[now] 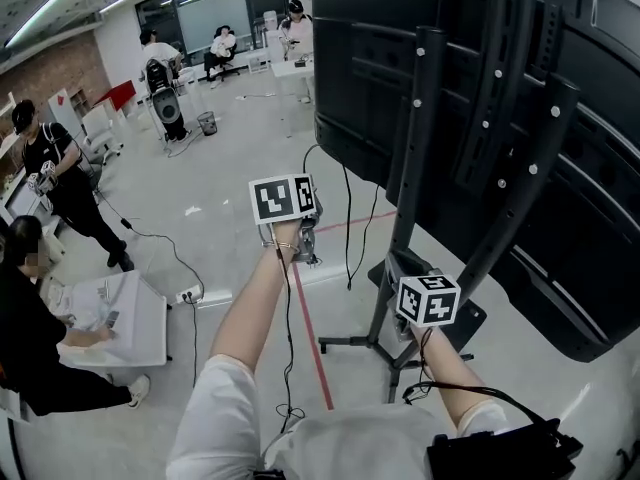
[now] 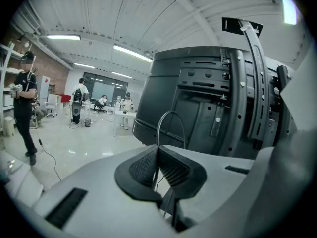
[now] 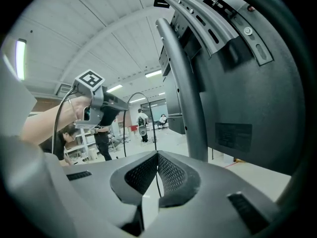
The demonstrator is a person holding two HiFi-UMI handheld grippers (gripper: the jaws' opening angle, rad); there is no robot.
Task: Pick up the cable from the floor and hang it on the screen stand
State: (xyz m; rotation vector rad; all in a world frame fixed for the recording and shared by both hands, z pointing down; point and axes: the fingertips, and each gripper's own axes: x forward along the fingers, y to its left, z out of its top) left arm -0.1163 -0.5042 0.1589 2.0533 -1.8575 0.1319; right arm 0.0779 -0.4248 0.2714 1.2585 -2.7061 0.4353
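Both grippers were raised over the floor [image 1: 220, 183], behind the screen [image 1: 400, 58], and the cable [image 2: 170, 112] was up there with them. The left gripper [image 2: 157, 151] had its jaws pressed together on the cable. The thin black line came out between the ribbed pads [image 2: 143, 165] and curled into a loop in front of the screen's dark back. The right gripper [image 3: 157, 156] was clamped as well, jaws closed on the same cable, which rose out of its pads and arched over to the left, close by the left gripper. In the head view the left gripper sat further out, left of the stand [image 1: 408, 188]. The right gripper was nearer, just in front of the stand's poles and above its base. A strand hung from the left gripper down along the person's forearm [image 1: 255, 303]. The cable was not yet on the stand. A red line [image 1: 312, 338] ran along the floor beneath the left arm.
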